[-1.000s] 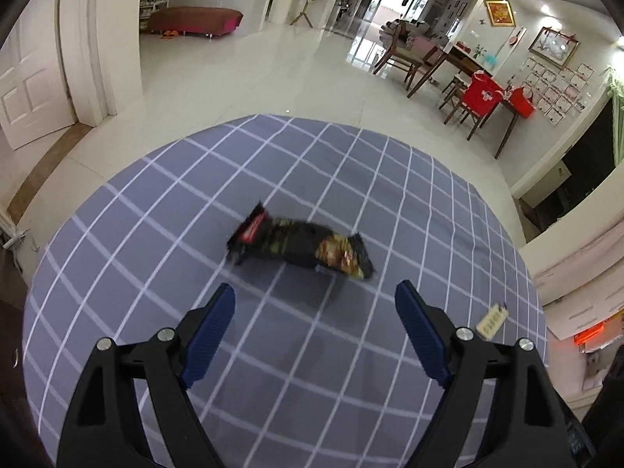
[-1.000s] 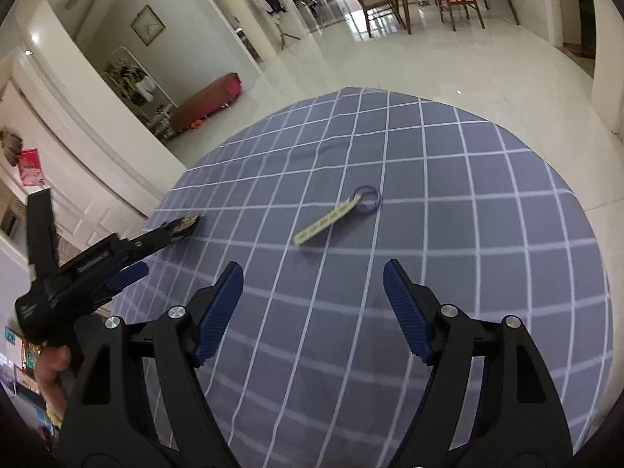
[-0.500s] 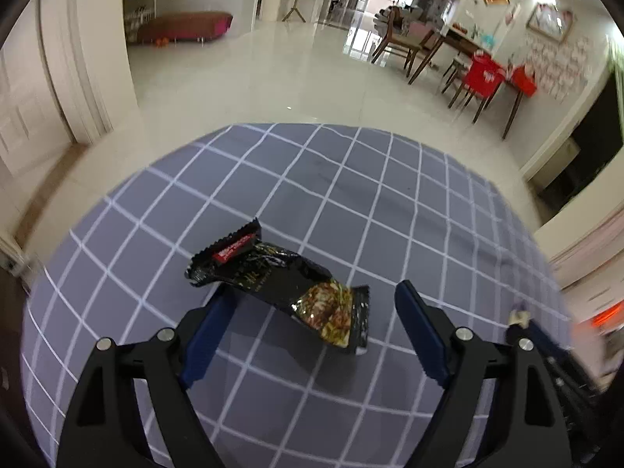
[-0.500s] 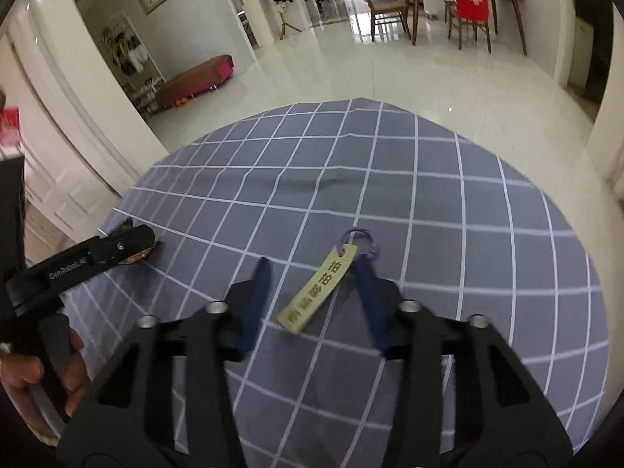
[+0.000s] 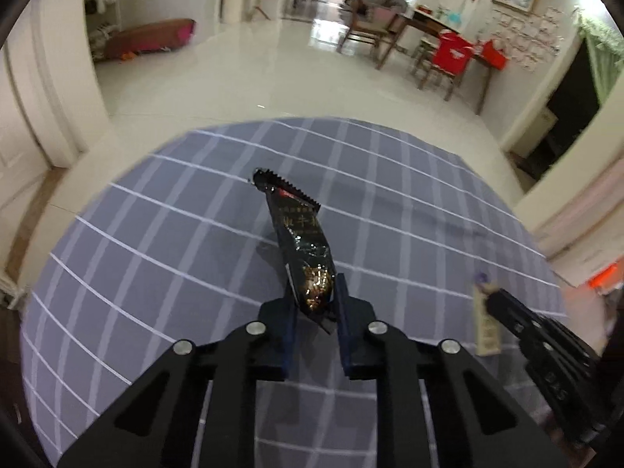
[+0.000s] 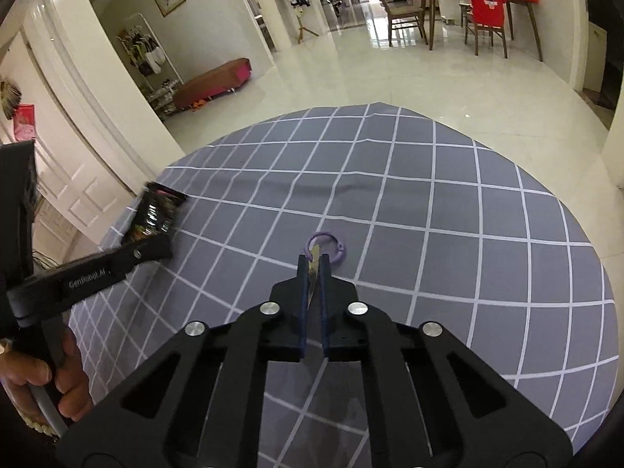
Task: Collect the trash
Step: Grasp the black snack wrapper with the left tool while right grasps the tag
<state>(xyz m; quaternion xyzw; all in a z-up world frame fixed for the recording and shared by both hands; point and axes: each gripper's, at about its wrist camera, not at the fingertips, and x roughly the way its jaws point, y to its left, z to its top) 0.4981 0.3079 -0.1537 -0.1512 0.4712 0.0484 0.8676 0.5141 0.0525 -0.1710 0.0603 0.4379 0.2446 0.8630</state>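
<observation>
Left wrist view: fingers (image 5: 314, 304) just closed on snack wrapper (image 5: 302, 247), right fingers (image 6: 313, 273) clamped on ringed tag (image 6: 314, 259); next, probably lift both off surface (image 5: 156, 241).

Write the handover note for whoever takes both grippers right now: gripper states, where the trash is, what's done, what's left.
Left gripper: jaws have just closed on the black snack wrapper, which sticks up and forward from the pads.
Right gripper: shut on the yellowish paper tag, held edge-on; its purple ring pokes out past the fingertips.
Both grippers are low over the grey checked tablecloth.
Done: both pieces gripped.
Left: lift them and take them to a bin; no bin shows in either view. No other trash shows on the cloth.
</observation>
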